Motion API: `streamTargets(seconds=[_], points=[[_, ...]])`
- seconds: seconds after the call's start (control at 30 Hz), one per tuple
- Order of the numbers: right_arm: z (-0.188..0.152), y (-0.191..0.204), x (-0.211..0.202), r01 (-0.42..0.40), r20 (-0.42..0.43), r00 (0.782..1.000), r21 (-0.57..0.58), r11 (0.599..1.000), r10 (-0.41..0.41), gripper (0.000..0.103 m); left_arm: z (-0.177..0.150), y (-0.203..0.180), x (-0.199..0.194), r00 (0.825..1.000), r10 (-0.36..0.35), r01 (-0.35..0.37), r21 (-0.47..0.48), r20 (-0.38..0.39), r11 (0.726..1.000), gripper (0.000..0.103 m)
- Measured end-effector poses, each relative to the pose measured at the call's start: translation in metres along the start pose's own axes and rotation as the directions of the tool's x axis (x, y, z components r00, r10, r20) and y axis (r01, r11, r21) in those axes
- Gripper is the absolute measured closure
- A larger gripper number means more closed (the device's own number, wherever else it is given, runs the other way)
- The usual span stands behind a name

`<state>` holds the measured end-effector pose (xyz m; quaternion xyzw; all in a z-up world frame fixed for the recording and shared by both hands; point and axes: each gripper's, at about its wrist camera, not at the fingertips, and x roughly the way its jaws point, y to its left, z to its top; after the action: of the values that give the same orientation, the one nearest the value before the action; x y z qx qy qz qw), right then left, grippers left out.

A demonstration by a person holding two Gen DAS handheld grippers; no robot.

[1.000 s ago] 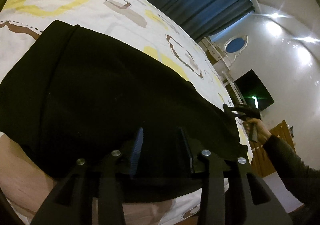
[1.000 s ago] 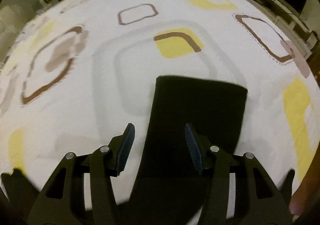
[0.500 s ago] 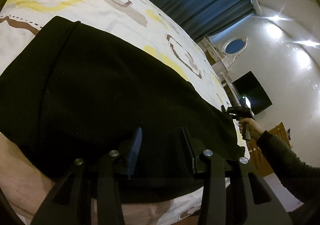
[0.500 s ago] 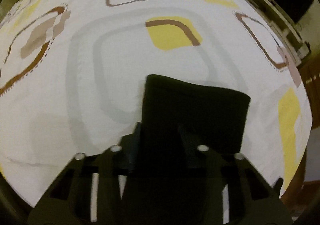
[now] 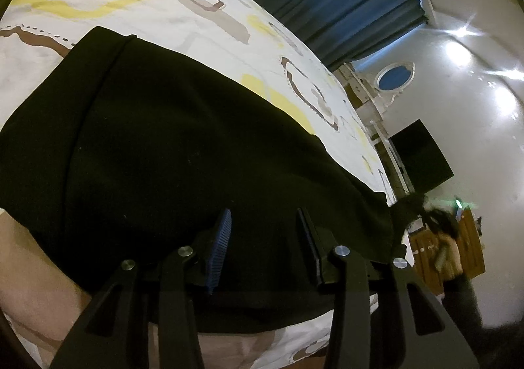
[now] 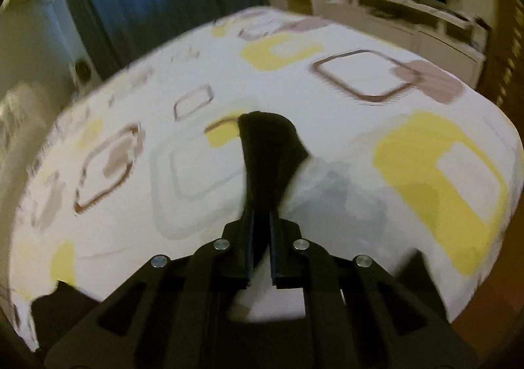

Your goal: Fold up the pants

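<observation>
the black pants (image 5: 183,152) are soft and limp, sagging where lifted. the hem at 12 o'clock is pinched by the right gripper (image 6: 261,221); the left gripper (image 5: 263,224) is held apart over the waist, best grasped at its near edge.

Left gripper (image 5: 263,228): matte black plastic, two triangular cut-out linkage arms per side, 4 round silver pivot screws. One pad ribbed blue (image 5: 220,246), the other black w/ thin flat face. Right gripper (image 6: 261,231): same build, black frame, 4 silver screws, slotted arms, dark pads seen edge-on. Person's hand (image 5: 448,256), blurred in left wrist view: bare skin, dark grey/black long sleeve at wrist. No cables or markings visible.
</observation>
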<state>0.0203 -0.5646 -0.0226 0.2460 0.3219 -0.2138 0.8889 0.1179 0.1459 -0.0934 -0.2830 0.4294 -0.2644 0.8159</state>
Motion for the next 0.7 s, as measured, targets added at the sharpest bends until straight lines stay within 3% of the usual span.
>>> streamTargets(seconds=[0.13,0.33,0.5,0.7], points=[[-0.039,-0.067,-0.04,-0.008,0.046,0.999,0.136,0.991,0.002,0.096,-0.002,-0.009,0.0,1.0,0.021,-0.021,0.008,0.006,1.0,0.052],[-0.089,-0.128,-0.038,-0.034,0.017,0.999,0.28,0.959,0.031,0.096,-0.004,-0.022,0.0,0.997,0.074,-0.075,0.021,0.022,0.997,0.052],[-0.107,-0.148,-0.031,-0.059,0.01,0.998,0.331,0.942,0.059,0.096,-0.008,-0.047,-0.002,0.995,0.088,-0.092,0.08,0.049,0.993,0.052],[-0.121,-0.161,-0.04,-0.091,0.033,0.996,0.383,0.919,0.085,0.096,-0.019,-0.087,0.012,1.0,0.027,-0.027,0.159,0.002,0.987,0.052]])
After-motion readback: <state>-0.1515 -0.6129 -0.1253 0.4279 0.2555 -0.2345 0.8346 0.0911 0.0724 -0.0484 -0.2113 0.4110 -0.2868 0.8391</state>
